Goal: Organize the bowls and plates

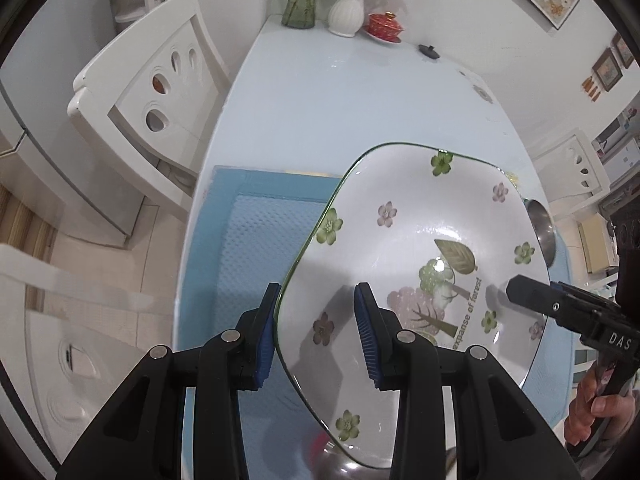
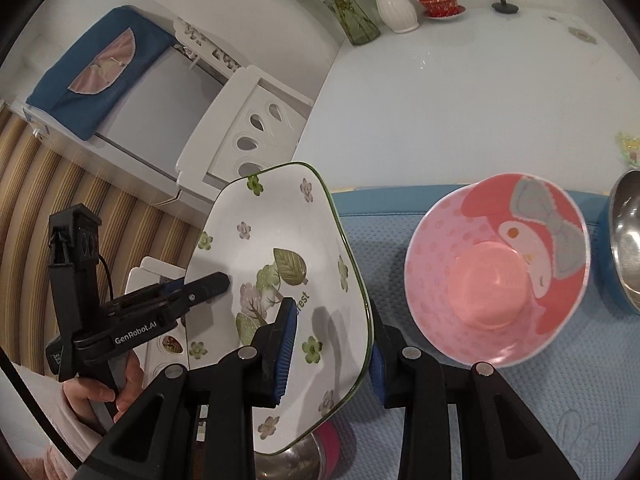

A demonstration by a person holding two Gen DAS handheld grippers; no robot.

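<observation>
A squarish white plate (image 1: 400, 240) with flowers, trees and a green rim hangs tilted above the blue mat (image 1: 260, 240). My left gripper (image 1: 318, 300) is shut on the plate's near left rim, one blue pad under the rim and one on the face. My right gripper (image 2: 331, 308) is shut on the opposite rim of the plate (image 2: 272, 220). Each gripper shows in the other's view, the right one (image 1: 520, 292) and the left one (image 2: 216, 282). A pink cartoon bowl (image 2: 496, 272) sits upright on the mat (image 2: 400, 208) to the right.
A steel bowl with a blue outside (image 2: 628, 240) stands at the mat's right end. Another steel bowl (image 2: 296, 460) lies under the plate. At the table's far end stand a green glass vase (image 1: 300, 0), a white vase (image 1: 347, 12) and a red teacup (image 1: 386, 24). A white chair (image 1: 148, 108) stands at the left.
</observation>
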